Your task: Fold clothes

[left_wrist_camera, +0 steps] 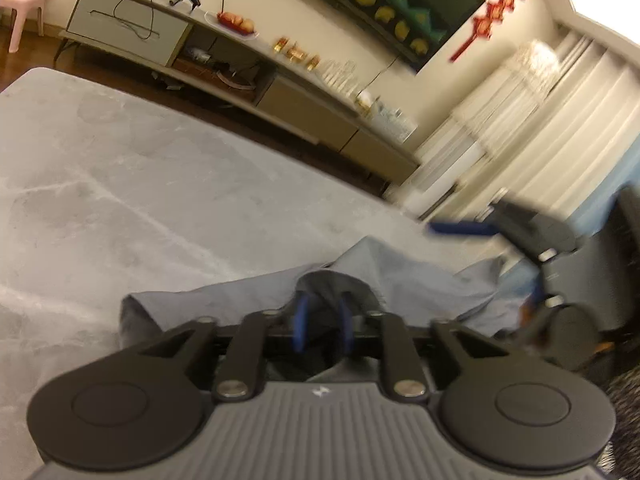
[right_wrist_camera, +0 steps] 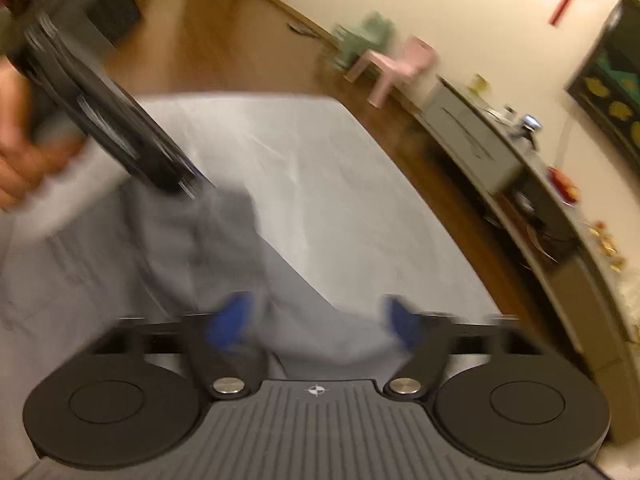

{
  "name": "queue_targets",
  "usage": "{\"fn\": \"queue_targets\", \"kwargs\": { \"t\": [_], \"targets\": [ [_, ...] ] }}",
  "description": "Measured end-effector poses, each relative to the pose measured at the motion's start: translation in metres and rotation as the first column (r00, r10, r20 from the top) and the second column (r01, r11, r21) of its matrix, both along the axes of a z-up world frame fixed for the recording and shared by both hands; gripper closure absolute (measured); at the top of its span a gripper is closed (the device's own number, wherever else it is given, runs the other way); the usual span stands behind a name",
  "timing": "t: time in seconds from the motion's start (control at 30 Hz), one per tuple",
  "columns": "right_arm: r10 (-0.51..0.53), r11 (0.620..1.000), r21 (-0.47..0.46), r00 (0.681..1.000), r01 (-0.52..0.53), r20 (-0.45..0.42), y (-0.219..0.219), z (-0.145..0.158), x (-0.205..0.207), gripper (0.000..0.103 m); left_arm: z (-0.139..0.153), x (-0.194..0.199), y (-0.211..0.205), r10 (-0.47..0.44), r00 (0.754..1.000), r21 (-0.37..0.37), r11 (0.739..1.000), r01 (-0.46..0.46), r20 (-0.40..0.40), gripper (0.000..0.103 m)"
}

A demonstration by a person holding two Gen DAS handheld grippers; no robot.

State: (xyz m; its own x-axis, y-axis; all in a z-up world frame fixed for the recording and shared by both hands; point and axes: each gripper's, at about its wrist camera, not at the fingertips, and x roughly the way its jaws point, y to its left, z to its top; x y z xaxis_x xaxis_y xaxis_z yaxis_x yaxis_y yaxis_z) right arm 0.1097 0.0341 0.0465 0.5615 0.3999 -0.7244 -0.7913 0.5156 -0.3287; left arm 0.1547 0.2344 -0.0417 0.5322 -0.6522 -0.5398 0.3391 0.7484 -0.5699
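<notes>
My left gripper (left_wrist_camera: 322, 322) pinches a bunched fold of the grey garment (left_wrist_camera: 400, 276), which lies on the grey table (left_wrist_camera: 120, 184). My right gripper (right_wrist_camera: 316, 320) hangs spread, empty. Step: regrasping. Next: seize a free edge.

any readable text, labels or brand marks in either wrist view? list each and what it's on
No readable words or numbers in either view.
Left gripper body: small white emblem, no letters.
Right gripper body: small round crosshair emblem, no letters.
Red hanging ornament on the wall: any characters too blurred to read.
Gold boxes on the sideboard: print too small to read.
</notes>
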Motion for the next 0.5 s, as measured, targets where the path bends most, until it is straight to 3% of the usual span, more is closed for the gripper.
{"fn": "queue_targets", "kwargs": {
  "t": [0.03,0.07,0.2,0.37,0.5],
  "targets": [
    [0.018,0.999,-0.046,1.0,-0.018,0.009,0.002,-0.006,0.0,0.007,-0.003,-0.001,-0.001,-0.003,1.0,0.011,1.0,0.003,-0.006,0.055],
    [0.037,0.995,-0.091,0.999,-0.035,0.018,0.005,-0.011,0.001,0.007,-0.005,-0.001,-0.001,-0.006,1.0,0.022,1.0,0.006,-0.012,0.046],
    [0.115,0.958,-0.271,0.992,-0.099,0.043,0.013,-0.033,0.002,0.007,0.002,-0.015,0.001,-0.049,0.998,0.024,0.999,0.048,0.032,0.042],
    [0.077,0.959,-0.276,0.997,-0.067,0.026,-0.001,-0.045,0.014,0.007,0.016,-0.035,-0.01,-0.118,0.987,0.065,0.992,0.111,0.11,0.023],
    [0.037,0.97,-0.243,0.998,-0.026,0.041,-0.017,-0.045,0.011,0.007,0.021,-0.036,-0.013,-0.129,0.982,0.033,0.992,0.126,0.137,0.02]
  ]
}}
